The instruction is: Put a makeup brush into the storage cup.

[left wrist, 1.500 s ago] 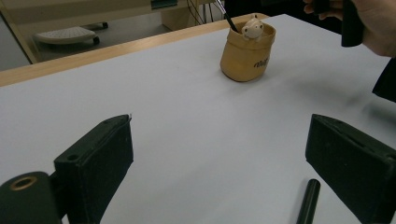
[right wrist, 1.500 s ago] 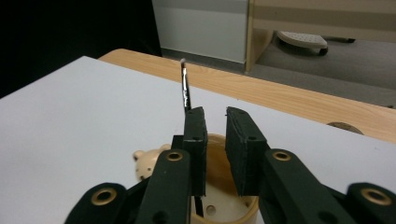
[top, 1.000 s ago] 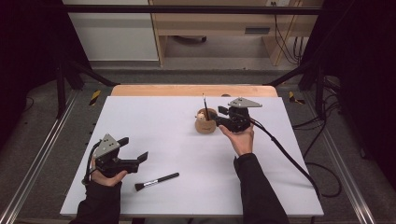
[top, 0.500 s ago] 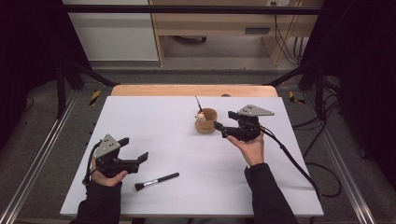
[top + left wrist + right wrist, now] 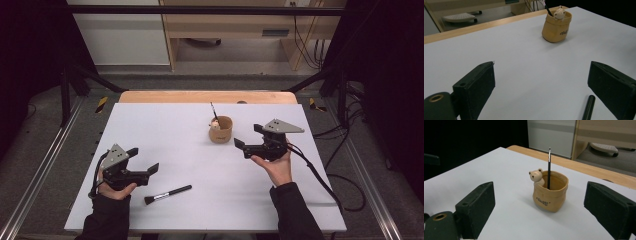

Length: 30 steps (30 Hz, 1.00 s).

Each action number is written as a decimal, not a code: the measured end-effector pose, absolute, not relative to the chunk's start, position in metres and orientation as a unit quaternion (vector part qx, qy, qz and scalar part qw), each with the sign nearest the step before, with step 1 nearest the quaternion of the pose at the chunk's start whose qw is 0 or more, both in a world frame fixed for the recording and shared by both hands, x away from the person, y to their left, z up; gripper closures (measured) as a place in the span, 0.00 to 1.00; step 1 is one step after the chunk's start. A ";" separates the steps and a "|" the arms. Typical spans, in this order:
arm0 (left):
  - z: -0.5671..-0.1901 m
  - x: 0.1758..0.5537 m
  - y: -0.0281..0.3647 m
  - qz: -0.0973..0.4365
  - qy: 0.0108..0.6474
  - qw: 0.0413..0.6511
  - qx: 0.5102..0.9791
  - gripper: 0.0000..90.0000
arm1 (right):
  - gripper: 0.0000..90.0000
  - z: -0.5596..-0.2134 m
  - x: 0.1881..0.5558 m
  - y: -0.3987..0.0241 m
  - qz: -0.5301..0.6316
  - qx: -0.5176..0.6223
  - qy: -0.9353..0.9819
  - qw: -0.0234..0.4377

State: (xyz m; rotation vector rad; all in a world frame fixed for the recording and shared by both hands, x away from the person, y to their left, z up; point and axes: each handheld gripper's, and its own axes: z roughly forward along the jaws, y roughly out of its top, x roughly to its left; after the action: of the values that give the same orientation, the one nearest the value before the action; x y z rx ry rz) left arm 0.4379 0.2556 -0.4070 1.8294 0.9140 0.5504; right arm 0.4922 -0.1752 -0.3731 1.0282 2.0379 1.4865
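A white table [image 5: 200,150] with a wooden strip along its far edge stands on a grey floor, dark curtains to both sides and pale cabinets behind.

Toward the far middle of the table sits a tan pot [image 5: 220,129] with a small bear figure on its rim. A thin black brush [image 5: 214,111] stands in the pot, its handle rising above the rim and leaning a little. In the right gripper view the pot [image 5: 550,191] sits upright ahead, framed between the two black jaws but well beyond them, and the brush [image 5: 549,167] stands straight beside the bear.

The right gripper [image 5: 250,138] is held just to the right of the pot, apart from it, pointing toward it. Its jaws have just been opening and now stand wide, with nothing between them.

The left gripper [image 5: 142,162] rests at the near left of the table, well apart from the pot. Its jaws stand wide and hold nothing. A second brush [image 5: 167,194], black with a flat bristle head, lies flat on the table just beside this gripper, on the near side. In the left gripper view the end of its handle [image 5: 587,108] lies close to one jaw, and the pot [image 5: 556,26] shows far off.
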 end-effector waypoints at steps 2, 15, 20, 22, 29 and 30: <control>-0.407 0.438 0.255 0.226 0.376 0.489 0.754 0.07 | 0.10 -0.374 0.488 -0.178 0.535 0.369 0.730 0.210; -0.409 0.438 0.254 0.227 0.377 0.486 0.755 0.07 | 0.07 -0.386 0.462 -0.203 0.537 0.379 0.722 0.216; -0.409 0.438 0.255 0.227 0.376 0.488 0.754 0.07 | 0.06 -0.391 0.455 -0.210 0.531 0.383 0.724 0.215; -0.409 0.437 0.255 0.227 0.377 0.488 0.754 0.07 | 0.06 -0.394 0.452 -0.213 0.529 0.384 0.725 0.216; -0.410 0.437 0.254 0.226 0.375 0.487 0.756 0.07 | 0.06 -0.402 0.441 -0.223 0.535 0.392 0.717 0.215; -0.410 0.437 0.254 0.226 0.375 0.487 0.756 0.07 | 0.05 -0.403 0.440 -0.224 0.536 0.392 0.716 0.215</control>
State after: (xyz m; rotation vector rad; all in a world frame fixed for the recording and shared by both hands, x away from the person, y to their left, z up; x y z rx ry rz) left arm 0.4372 0.2537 -0.4101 1.8384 0.9116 0.5496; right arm 0.4403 -0.2243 -0.4026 1.0856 1.9863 1.4857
